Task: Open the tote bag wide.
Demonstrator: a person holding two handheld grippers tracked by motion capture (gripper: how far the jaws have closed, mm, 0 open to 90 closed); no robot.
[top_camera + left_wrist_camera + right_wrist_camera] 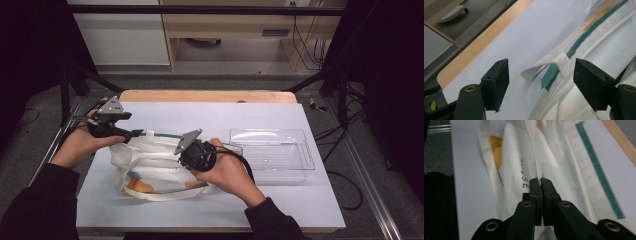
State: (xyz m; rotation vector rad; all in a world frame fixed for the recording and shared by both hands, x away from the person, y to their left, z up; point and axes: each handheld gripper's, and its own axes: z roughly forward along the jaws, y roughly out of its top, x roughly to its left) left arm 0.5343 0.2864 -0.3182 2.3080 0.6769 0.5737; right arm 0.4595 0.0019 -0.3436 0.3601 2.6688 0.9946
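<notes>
Cream canvas tote bag w/ green stripe and orange patch lying flat on pale grey tabletop, mid-left, between the two claws.

Right claw: jaws pressed together, pinching a raised fold or seam of the bag cloth; thin cream edge caught between pads. In high view, right claw sits atop bag centre, hand wrapped round it.

Left claw: jaws standing apart, nothing pressed. Folded cream strap end and green-striped bag rim lie between and just ahead of the pads, not yet touched. In high view, left claw at bag's far-left corner.

Clear plastic tray off to the right claw's outer side, just beside bag edge, empty.

Step in hand, prob.: getting a second hold on the rim so bag mouth can be spread open.

To do well:
- Hold right pinch firm; no tugging until left has cloth, else fold slips out.
- Ease left claw fwd so strap base/rim sits deep between pads, not at the tips.
- Take one layer only, if poss.; grabbing both layers keeps mouth shut.
- Close square on the stitched rim: thicker, less slip than plain cloth.
- Then pull claws apart gently, lifting slightly so lower layer stays on tabletop.

Risk: strap end alone caught, rim left behind.
</notes>
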